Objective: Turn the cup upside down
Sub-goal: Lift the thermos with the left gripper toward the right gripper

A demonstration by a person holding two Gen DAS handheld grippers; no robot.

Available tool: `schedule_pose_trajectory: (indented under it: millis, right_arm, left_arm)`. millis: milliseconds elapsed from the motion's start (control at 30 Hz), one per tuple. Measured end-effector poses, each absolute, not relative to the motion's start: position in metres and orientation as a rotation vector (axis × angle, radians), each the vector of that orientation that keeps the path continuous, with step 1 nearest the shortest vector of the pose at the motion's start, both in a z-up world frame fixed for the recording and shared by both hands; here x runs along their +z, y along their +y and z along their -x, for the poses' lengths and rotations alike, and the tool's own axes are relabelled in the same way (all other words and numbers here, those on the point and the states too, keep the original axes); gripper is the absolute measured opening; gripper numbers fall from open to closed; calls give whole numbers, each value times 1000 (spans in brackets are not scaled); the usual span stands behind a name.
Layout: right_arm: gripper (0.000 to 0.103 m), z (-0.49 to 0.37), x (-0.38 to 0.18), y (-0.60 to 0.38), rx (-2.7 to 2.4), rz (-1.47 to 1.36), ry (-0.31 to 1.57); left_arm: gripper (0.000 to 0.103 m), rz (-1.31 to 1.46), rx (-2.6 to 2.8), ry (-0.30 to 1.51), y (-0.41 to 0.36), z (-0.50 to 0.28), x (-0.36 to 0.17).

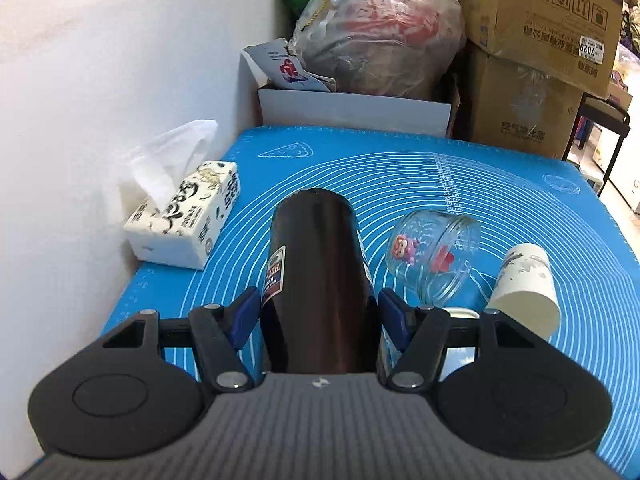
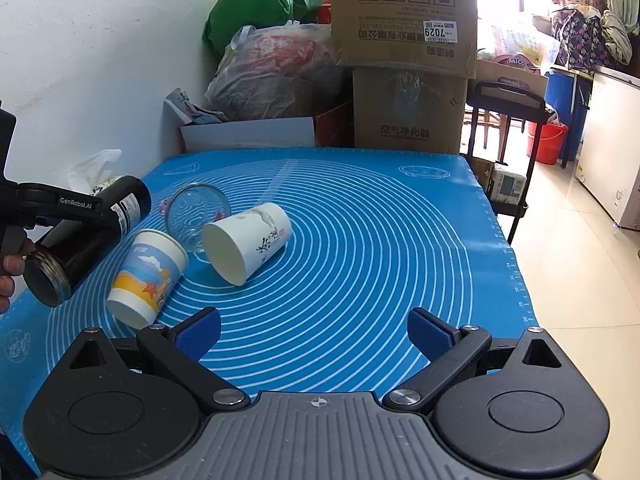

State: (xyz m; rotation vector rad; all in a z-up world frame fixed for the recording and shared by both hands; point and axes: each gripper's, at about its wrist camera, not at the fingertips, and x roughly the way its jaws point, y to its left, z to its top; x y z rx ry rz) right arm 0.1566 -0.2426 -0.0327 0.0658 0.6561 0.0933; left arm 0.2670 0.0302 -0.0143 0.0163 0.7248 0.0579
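Black cup (image 1: 316, 280) clamped in left tongs (image 1: 316, 316), tilted above blue mat (image 2: 360, 240), right tongs (image 2: 314, 330) apart, empty.

Dark cup (image 1: 316, 276) mouth hidden behind left hand-held gripper (image 1: 318, 320) body.

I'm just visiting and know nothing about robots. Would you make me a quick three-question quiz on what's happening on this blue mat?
1. True or false: the left tool grips the dark cup.
2. How many paper cups lie on the mat?
A. one
B. two
C. three
3. Fill in: the right tool is ____ and holds nothing.

Key
1. True; it holds the cup off the mat, tilted.
2. B: the cartoon cup and the white cup, both on their sides beside the glass jar.
3. open
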Motion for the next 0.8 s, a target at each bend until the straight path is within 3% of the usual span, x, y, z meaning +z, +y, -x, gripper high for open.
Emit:
schedule_pose_trajectory:
  millis: [800]
  right_arm:
    - [100, -82, -24, -244, 105, -76, 646]
  left_arm:
    - [65, -5, -84, 630, -14, -111, 7]
